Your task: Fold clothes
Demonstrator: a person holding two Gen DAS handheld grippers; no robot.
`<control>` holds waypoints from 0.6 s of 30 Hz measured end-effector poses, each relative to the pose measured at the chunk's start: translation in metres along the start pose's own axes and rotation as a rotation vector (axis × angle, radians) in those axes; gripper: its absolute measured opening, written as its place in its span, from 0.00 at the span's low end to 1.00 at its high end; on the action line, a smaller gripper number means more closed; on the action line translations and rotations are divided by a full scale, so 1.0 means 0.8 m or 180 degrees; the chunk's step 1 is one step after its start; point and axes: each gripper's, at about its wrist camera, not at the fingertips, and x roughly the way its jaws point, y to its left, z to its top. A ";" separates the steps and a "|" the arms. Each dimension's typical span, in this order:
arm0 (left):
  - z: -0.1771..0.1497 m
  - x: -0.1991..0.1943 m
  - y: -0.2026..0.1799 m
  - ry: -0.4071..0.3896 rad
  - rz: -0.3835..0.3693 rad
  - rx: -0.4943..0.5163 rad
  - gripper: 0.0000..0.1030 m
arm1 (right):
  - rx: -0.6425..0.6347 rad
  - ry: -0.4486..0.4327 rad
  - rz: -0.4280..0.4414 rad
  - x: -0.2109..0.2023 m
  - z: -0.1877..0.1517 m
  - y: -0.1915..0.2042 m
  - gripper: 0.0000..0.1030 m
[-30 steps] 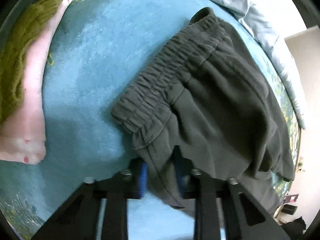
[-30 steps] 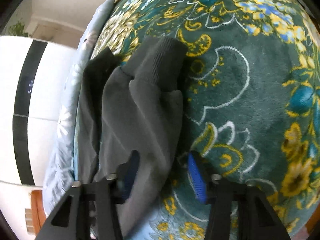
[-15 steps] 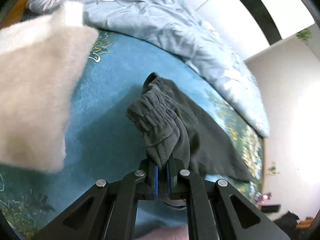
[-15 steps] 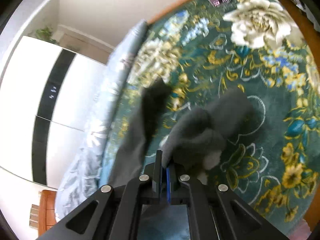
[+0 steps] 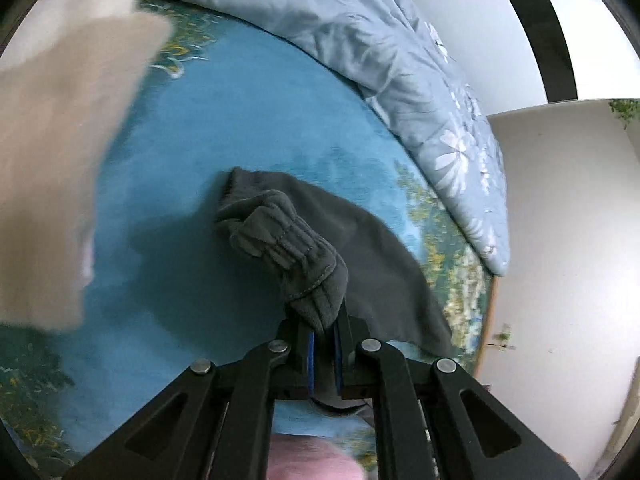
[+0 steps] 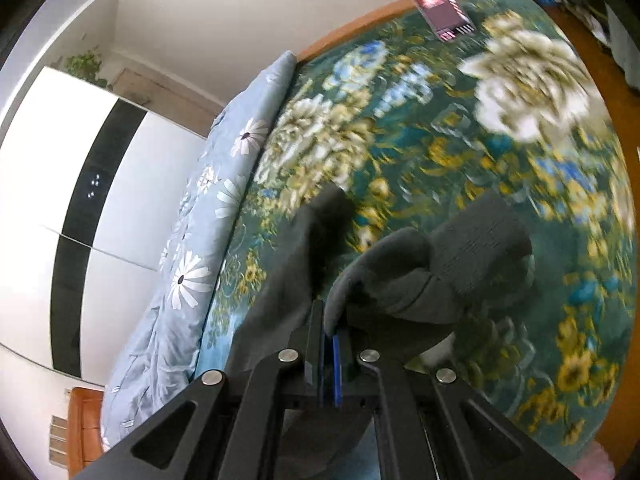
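Dark grey sweatpants [image 5: 360, 248] lie on a teal floral blanket [image 5: 224, 128]. My left gripper [image 5: 324, 332] is shut on the elastic waistband [image 5: 288, 240] and holds it lifted off the blanket. In the right wrist view my right gripper [image 6: 330, 336] is shut on the leg end near the ribbed cuff [image 6: 480, 244], also lifted; the rest of the pants [image 6: 280, 280] trails down to the left.
A folded beige garment [image 5: 52, 160] lies blurred at the left. A light blue flowered quilt [image 5: 400, 60] is bunched along the bed's far side, beside a white wardrobe [image 6: 60, 200]. A pink card [image 6: 440, 4] lies near the blanket's far edge [image 6: 360, 20].
Both grippers closed on the pants a second ago and have since lifted them higher off the blanket; the views tilted up toward the quilt and wall.
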 end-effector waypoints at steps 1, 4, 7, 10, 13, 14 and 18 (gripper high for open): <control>0.007 0.003 -0.005 0.0032 -0.0050 -0.0031 0.07 | -0.0057 -0.0014 -0.0023 0.005 0.008 0.013 0.03; 0.030 0.011 -0.021 0.0125 -0.0194 -0.0125 0.08 | -0.0270 0.0003 -0.0110 0.024 0.033 0.058 0.03; 0.058 0.037 -0.028 0.0227 -0.0138 -0.0284 0.08 | -0.0485 0.0183 -0.0288 0.068 0.058 0.104 0.03; 0.083 0.066 -0.033 0.0268 -0.0072 -0.0393 0.09 | -0.0623 0.0340 -0.0469 0.123 0.077 0.136 0.03; 0.103 0.096 -0.034 0.0254 0.0073 -0.0435 0.10 | -0.0642 0.0488 -0.0582 0.180 0.088 0.150 0.03; 0.110 0.108 -0.033 0.0252 0.0134 -0.0456 0.10 | -0.0612 0.0528 -0.0598 0.197 0.090 0.150 0.03; 0.133 0.152 -0.022 0.0203 0.0270 -0.0458 0.10 | -0.0545 0.0618 -0.0465 0.255 0.095 0.149 0.07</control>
